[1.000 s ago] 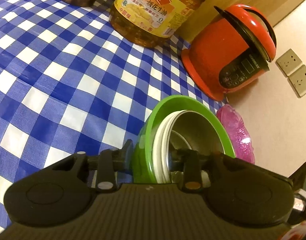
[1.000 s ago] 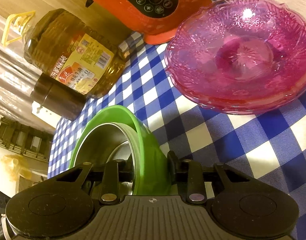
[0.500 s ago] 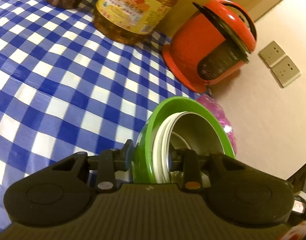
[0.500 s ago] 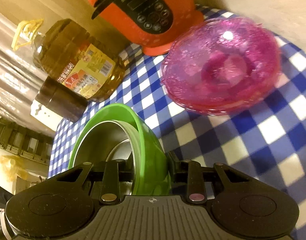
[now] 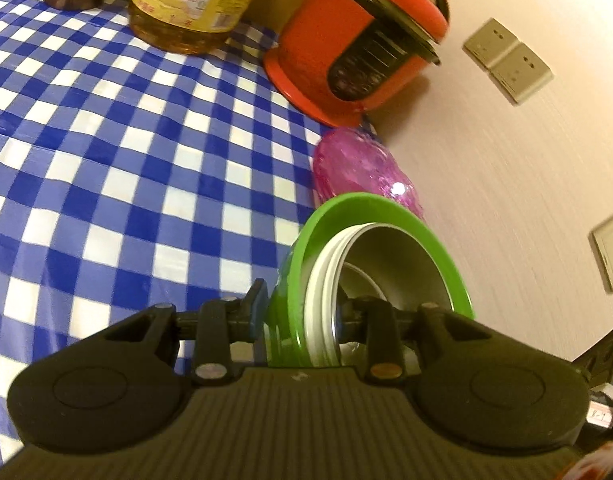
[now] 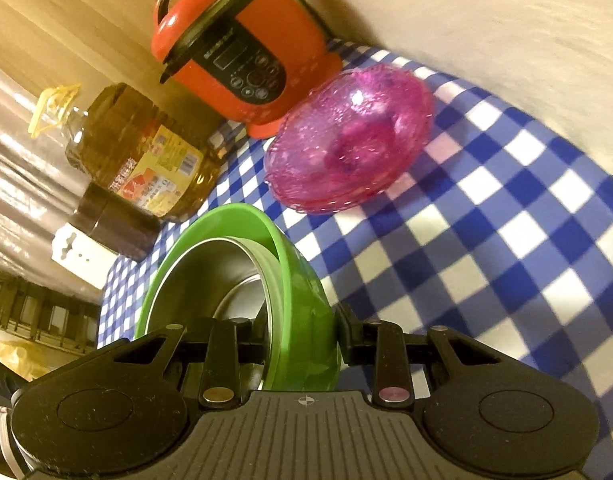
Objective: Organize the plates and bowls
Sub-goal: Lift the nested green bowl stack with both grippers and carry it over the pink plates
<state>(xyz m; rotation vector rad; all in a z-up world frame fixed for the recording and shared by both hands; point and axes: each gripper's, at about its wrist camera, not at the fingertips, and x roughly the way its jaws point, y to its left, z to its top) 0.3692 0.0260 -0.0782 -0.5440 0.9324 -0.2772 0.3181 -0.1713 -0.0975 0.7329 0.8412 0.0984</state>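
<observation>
Tools (image 5: 302, 312) (image 6: 302, 336) clamp green bowl (image 5: 370, 208) nesting steel bowl (image 5: 398, 264).

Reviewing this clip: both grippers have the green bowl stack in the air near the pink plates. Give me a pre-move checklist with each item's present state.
1. Left gripper clamped on the rim of the green bowl: ok.
2. Right gripper clamped on the opposite rim: ok.
3. Steel bowl and the white bowls nested inside the green bowl: ok.
4. Stack clear of the checkered tablecloth: ok; the cloth shows past the bowl in both views.
5. Pink plates unoccupied on top: ok.
6. Clearance to the red rice cooker behind the plates: cannot tell.
</observation>
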